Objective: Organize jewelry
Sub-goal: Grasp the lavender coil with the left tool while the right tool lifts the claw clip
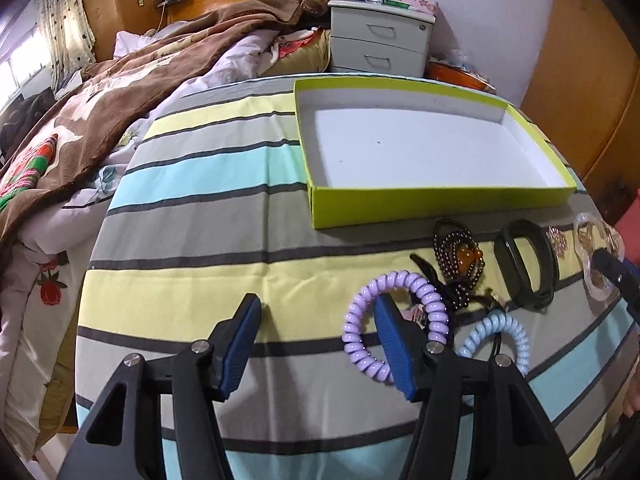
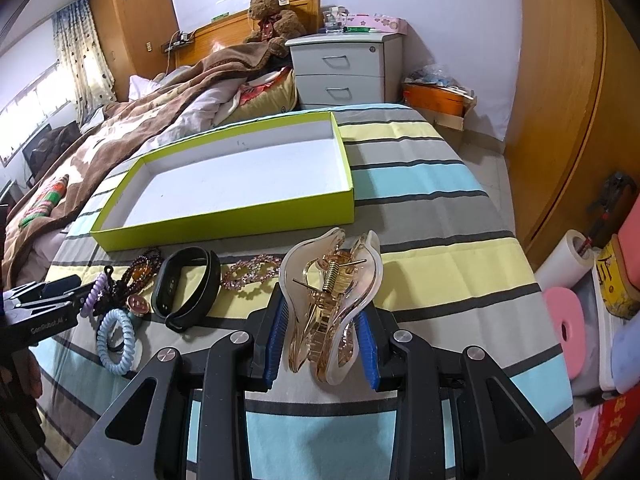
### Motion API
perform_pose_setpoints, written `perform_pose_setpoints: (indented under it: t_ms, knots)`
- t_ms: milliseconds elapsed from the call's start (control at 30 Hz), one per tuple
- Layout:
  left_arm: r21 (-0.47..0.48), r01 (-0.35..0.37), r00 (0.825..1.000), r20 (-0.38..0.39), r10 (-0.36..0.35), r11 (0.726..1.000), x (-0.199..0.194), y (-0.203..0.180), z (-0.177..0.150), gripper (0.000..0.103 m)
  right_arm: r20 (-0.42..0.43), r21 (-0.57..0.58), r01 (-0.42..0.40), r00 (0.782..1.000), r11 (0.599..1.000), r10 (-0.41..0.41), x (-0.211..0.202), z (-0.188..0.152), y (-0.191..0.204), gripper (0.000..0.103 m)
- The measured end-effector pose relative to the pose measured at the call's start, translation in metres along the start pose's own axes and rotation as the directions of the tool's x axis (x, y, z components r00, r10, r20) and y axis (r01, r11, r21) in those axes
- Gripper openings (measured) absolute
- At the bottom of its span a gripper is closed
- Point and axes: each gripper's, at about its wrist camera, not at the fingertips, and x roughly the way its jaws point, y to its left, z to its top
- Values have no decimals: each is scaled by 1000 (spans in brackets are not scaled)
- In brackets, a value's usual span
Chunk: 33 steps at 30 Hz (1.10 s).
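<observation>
A lime-green box [image 1: 440, 204] with a white bare floor lies on the striped bedspread; it also shows in the right wrist view [image 2: 224, 224]. My left gripper [image 1: 318, 308] is open, its right finger poked through a purple coil hair tie [image 1: 360, 320]. A light blue coil tie [image 1: 516, 336], dark bead bracelet [image 1: 460, 256] and black wristband [image 1: 524, 264] lie beside it. My right gripper [image 2: 322, 304] is shut on a clear amber hair claw clip [image 2: 332, 292], just above the bedspread. A pink rhinestone clip [image 2: 252, 270] lies left of it.
A grey two-drawer nightstand [image 1: 380, 40] stands behind the box, with a teddy bear [image 2: 272, 16] on the headboard. A rumpled brown blanket [image 1: 100, 120] covers the bed to the left. Foam rolls and boxes [image 2: 568, 320] crowd the floor on the right.
</observation>
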Motion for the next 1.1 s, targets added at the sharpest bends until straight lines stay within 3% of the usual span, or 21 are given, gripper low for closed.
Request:
perform_pose_setpoints:
  t_ms: [133,200,300,533,1100]
  knots:
    - [-2,-14,1000,14,14,1000,0,-1,-2,61,-4,3,-11,1000,1000,11,1,1,0,33]
    - [1,-7,1000,11,7,1000,-1,-2,-2,56,-5,2,-13,1000,1000,13,2,1,-1,33]
    - [17,10,1000,17,-10,1000,-5,-6,-3,32,-3,1,-16,1000,1000,16,1,1,-2,33]
    - [-35,72,997,34,-71,997,-9,-2,-6,10,5,-3,-19,1000,1000,19,-3,2,-3,33]
    - [-62,125,988,103,-118,990,-42,-2,8,10,70,-46,-36,997,998,39,-24,24,11,33]
